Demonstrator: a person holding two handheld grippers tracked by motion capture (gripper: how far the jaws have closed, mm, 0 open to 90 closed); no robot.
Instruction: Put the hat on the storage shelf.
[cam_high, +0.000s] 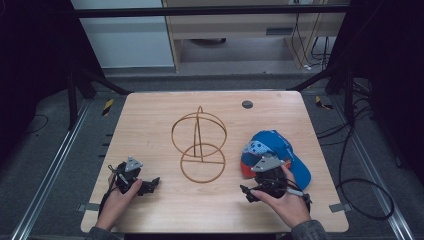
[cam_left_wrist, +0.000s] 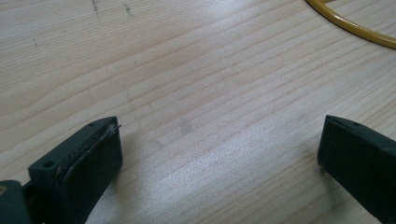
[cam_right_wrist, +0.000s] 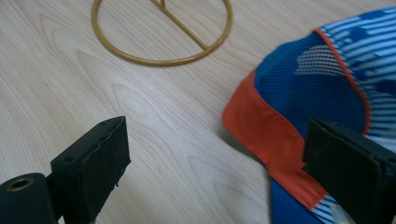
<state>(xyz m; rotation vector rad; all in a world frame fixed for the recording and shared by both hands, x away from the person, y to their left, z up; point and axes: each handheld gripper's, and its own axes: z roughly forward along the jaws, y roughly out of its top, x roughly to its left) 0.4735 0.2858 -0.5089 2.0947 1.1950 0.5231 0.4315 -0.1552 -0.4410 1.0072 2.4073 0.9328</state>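
Cap (cam_high: 280, 150) blue-orange, lower right | wire stand (cam_high: 199, 145) centre | left gripper (cam_left_wrist: 219, 154) released | right gripper (cam_right_wrist: 215, 163) released beside cap

No readable text, labels, brands or numbers anywhere. The blue cap (cam_high: 280, 150) carries only a white stripe-and-dot pattern, no lettering legible. Yellow-black hazard tape strips (cam_high: 108, 106) on the floor show stripes, no words.
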